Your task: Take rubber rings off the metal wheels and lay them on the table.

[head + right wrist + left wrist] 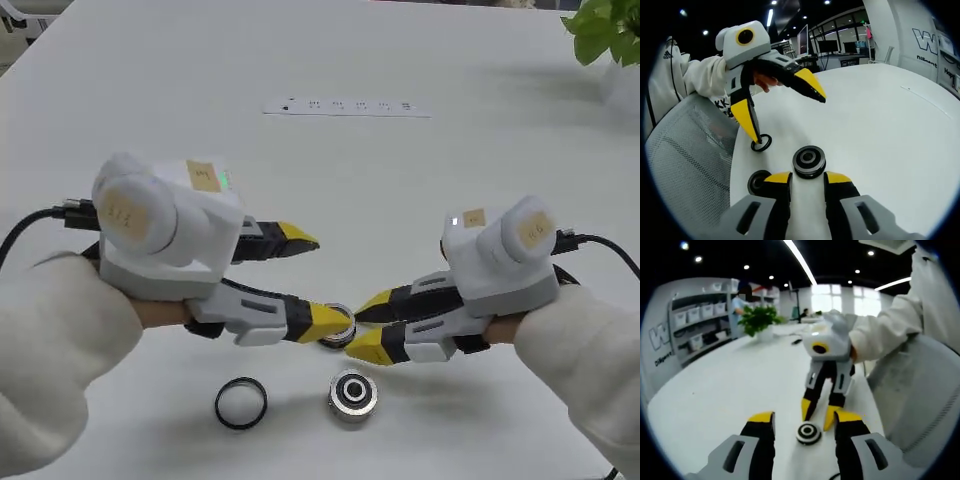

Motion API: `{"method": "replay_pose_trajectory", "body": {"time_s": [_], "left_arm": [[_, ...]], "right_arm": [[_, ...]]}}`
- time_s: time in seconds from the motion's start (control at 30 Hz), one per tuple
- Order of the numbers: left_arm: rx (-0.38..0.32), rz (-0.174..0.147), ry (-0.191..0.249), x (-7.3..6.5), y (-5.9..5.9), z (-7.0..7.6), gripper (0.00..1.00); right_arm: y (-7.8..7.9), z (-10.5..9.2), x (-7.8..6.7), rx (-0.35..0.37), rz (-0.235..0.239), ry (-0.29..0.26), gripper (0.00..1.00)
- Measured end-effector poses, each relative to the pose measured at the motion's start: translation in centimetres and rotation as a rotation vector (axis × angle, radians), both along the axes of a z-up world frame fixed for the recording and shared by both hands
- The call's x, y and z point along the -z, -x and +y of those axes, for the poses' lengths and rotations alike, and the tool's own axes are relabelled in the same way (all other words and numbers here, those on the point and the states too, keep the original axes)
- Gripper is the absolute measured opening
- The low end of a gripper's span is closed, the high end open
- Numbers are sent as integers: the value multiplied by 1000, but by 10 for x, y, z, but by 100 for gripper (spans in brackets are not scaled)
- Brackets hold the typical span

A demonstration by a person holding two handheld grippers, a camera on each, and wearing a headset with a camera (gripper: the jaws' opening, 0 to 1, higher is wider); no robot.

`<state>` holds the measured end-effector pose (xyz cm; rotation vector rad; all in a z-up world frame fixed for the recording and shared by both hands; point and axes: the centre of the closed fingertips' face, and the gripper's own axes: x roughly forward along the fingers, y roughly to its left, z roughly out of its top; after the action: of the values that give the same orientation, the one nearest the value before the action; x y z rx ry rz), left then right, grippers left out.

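Black rubber ring (241, 403): lies free on the bench (450, 170), near left; one removal done.
Near wheel (352, 393): apparently bare.
Far wheel (336, 336): between the grippers, ring seemingly still on.
Left gripper (333, 280): fingers wide, empty.
Right gripper (352, 330): fingers narrowly apart at the far wheel, holding nothing.

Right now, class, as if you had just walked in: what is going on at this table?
A person holds a gripper in each hand over a white table. Both are open, the left gripper and right gripper pointing from opposite sides at one metal wheel between them; whether either touches it is not clear. Nearer the person, a loose black rubber ring lies flat beside a second metal wheel, so one ring seems already off.
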<state>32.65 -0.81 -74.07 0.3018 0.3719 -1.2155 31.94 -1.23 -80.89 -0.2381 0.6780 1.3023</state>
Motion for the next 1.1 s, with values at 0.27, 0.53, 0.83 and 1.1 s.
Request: {"method": "replay_pose_trajectory", "body": {"time_s": [0.27,0.53,0.83,1.1], "left_arm": [[3,18,-43,22,-3,-3,30],[5,57,-70,41,-3,-6,24],[3,57,-95,49,-1,-4,17],[-2,46,-86,50,1,-2,15]], "right_arm": [[-3,-2,0,17,-1,-8,14],[-2,-2,1,16,1,-4,12],[-3,-2,1,25,3,-6,8],[-4,-2,1,24,2,0,6]]}}
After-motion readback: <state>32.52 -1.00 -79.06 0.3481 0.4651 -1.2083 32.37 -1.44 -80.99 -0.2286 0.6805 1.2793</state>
